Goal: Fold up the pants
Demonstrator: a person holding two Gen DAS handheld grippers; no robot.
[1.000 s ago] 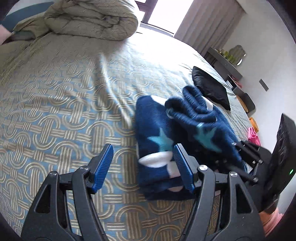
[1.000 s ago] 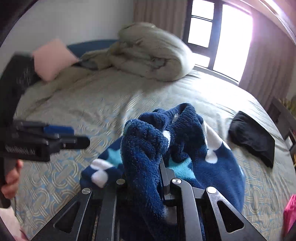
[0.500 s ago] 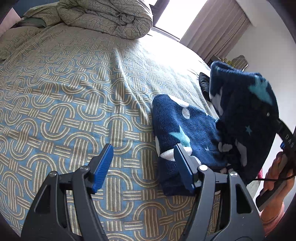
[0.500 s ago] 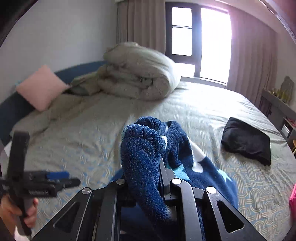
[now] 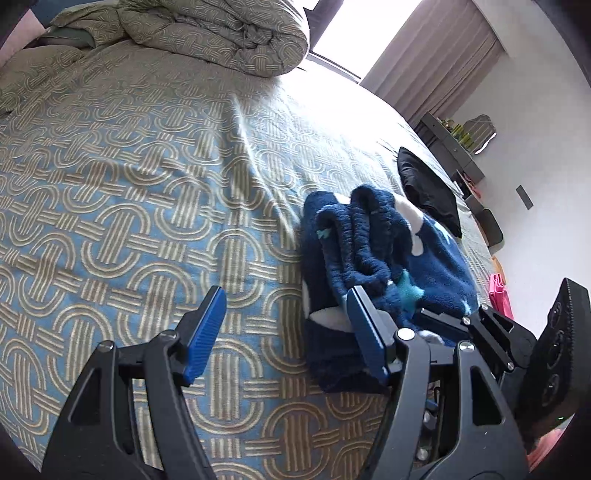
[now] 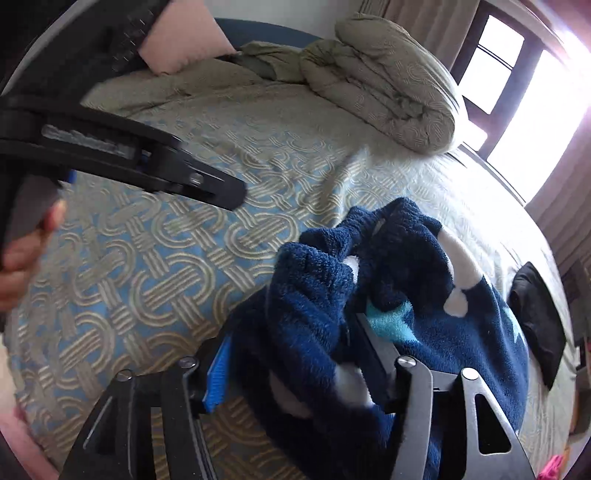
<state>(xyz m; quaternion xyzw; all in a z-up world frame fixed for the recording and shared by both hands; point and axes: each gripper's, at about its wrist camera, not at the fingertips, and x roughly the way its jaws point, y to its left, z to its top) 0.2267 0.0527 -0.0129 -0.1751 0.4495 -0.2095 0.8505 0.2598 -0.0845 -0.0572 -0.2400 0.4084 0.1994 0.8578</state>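
The navy fleece pants (image 5: 388, 258) with white and teal shapes lie bunched in a partly folded heap on the patterned bed cover (image 5: 129, 206). My left gripper (image 5: 284, 332) is open and empty, hovering just left of the heap's near edge; it also shows in the right wrist view (image 6: 207, 184). My right gripper (image 6: 291, 365) has its jaws spread, with a thick fold of the pants (image 6: 314, 295) lying loose between them. Its body shows at the right of the left wrist view (image 5: 491, 328).
A rolled beige duvet (image 5: 221, 33) lies at the head of the bed with a pink pillow (image 6: 181, 40). A folded black garment (image 5: 428, 192) lies beyond the pants. A shelf (image 5: 454, 147) stands by the wall, and a pink item (image 5: 498, 299) lies off the bed.
The right gripper has come down from its lifted position, laid the pants end onto the heap, and spread its jaws. The left gripper stayed open beside the heap.
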